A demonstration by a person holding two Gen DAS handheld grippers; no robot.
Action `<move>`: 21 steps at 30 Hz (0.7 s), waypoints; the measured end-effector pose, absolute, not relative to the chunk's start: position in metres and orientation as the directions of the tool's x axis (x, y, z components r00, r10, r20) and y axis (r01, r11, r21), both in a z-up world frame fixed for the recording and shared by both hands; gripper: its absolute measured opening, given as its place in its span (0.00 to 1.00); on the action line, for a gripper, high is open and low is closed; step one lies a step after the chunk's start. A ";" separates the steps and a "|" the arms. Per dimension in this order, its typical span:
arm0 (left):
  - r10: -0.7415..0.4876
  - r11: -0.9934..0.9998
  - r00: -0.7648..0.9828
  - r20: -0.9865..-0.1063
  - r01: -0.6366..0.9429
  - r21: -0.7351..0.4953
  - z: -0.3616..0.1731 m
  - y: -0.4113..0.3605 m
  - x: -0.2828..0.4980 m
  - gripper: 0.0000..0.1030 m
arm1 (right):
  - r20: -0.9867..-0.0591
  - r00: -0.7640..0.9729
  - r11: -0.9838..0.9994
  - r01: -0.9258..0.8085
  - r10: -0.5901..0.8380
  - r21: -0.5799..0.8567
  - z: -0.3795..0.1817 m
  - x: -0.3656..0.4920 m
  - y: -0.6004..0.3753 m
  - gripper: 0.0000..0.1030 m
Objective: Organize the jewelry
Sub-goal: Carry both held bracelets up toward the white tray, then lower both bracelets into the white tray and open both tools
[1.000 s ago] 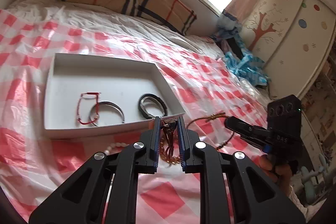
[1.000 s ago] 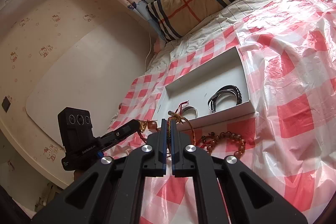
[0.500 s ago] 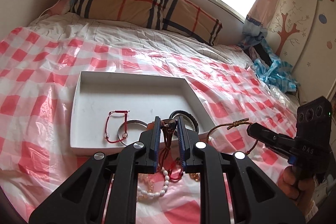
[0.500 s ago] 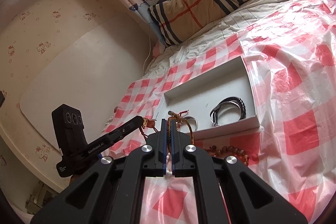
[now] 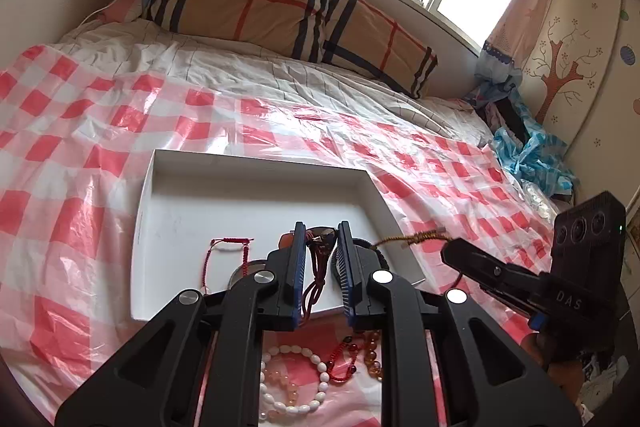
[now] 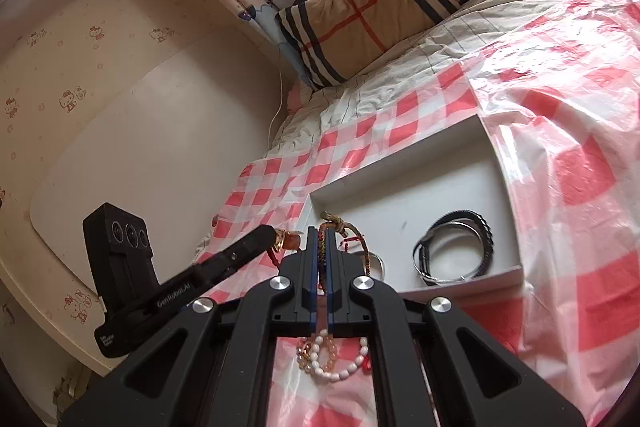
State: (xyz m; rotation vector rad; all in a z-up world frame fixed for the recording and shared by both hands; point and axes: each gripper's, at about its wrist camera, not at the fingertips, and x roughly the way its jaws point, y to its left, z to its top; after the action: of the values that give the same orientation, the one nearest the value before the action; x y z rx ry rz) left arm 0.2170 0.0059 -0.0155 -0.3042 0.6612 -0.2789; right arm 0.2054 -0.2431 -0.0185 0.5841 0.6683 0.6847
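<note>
- The left gripper (image 5: 320,241) clenched a dark red cord bracelet (image 5: 314,281) above the white tray (image 5: 256,163).
- The right gripper (image 6: 321,239) gripped a braided bracelet (image 6: 354,235) (jaws fully closed) over the tray's near edge.
- Bead bracelets (image 5: 290,383) lay before the tray.

1. L gripper (image 5: 320,239) over near edge of white tray (image 5: 256,163); jaws narrow, pinching dark-red cord piece w/ amber stone (image 5: 316,267), cord hanging below pads.
2. R gripper (image 5: 448,251) at right, tips closed on brown braided bracelet (image 5: 416,238), held above tray's right corner.
3. In tray: red string bracelet (image 5: 224,255), silver bangle (image 5: 240,269) partly hidden, black band (image 5: 376,251) mostly hidden.
4. On red-checked plastic sheet (image 5: 80,187) in front of tray: white bead bracelet (image 5: 312,371), red bead strand (image 5: 340,363), amber beads (image 5: 372,351).
5. Plaid pillow (image 5: 288,7) at bed head.
</note>
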 end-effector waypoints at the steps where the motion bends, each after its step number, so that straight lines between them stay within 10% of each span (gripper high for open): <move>1: -0.344 0.920 0.755 -0.558 0.154 -0.360 -0.016 0.006 0.218 0.14 | -0.358 0.585 0.635 -0.378 0.728 0.674 -0.019 0.209 -0.240 0.04; 8: -0.283 0.942 0.764 -0.579 0.110 -0.316 -0.022 0.009 0.229 0.14 | -0.415 0.584 0.685 -0.375 0.698 0.625 -0.028 0.234 -0.217 0.04; 11: -0.180 0.973 0.718 -0.673 0.029 -0.230 -0.043 0.009 0.246 0.30 | -0.560 0.648 0.839 -0.252 0.516 0.482 -0.042 0.242 -0.216 0.37; 21: -0.062 0.986 0.696 -0.715 -0.067 -0.151 -0.041 0.037 0.223 0.53 | -0.756 0.458 0.866 -0.411 0.467 0.285 -0.065 0.218 -0.193 0.37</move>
State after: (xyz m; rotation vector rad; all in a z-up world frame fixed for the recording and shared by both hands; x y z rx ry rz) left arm 0.2233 0.0366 -0.0405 -0.1704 0.8015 0.0032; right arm 0.2178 -0.1933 -0.0647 0.0646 0.9520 0.5415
